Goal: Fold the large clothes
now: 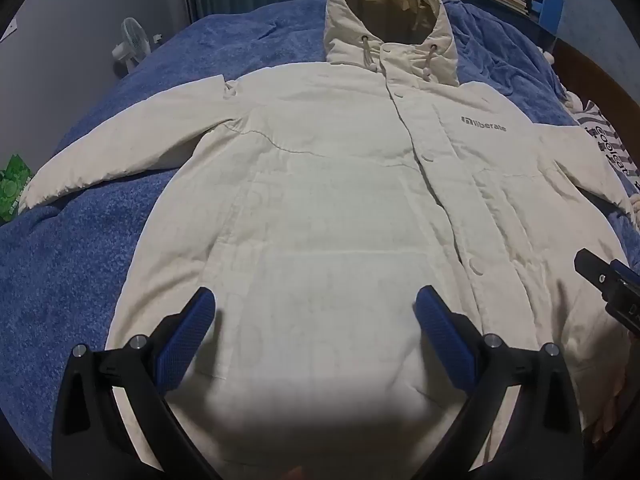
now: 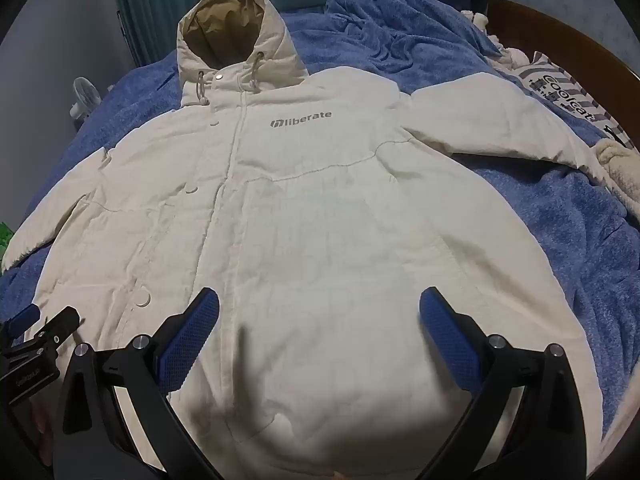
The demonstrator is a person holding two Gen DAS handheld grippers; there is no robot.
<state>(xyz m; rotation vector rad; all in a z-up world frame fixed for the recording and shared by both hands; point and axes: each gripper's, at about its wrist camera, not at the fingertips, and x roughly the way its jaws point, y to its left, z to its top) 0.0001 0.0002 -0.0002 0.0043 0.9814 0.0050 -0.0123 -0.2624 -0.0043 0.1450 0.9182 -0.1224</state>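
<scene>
I am holding both the left hand-held gripper (image 1: 315, 304) and the right hand-held gripper (image 2: 319, 306) spread, empty, over the puffy cream hooded jacket (image 1: 340, 200); it looks soft, bulky and light, so I am judging a sleeve cuff (image 1: 36, 196) best to pinch.

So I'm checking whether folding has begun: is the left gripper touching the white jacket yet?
Cannot tell. In the left wrist view the left gripper is open over the jacket with nothing pinched, but no clear gap or contact shows.

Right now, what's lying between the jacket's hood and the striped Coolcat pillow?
Only rumpled blue blanket lies between the hood and the striped pillow; the right wrist view shows that stretch best.
</scene>
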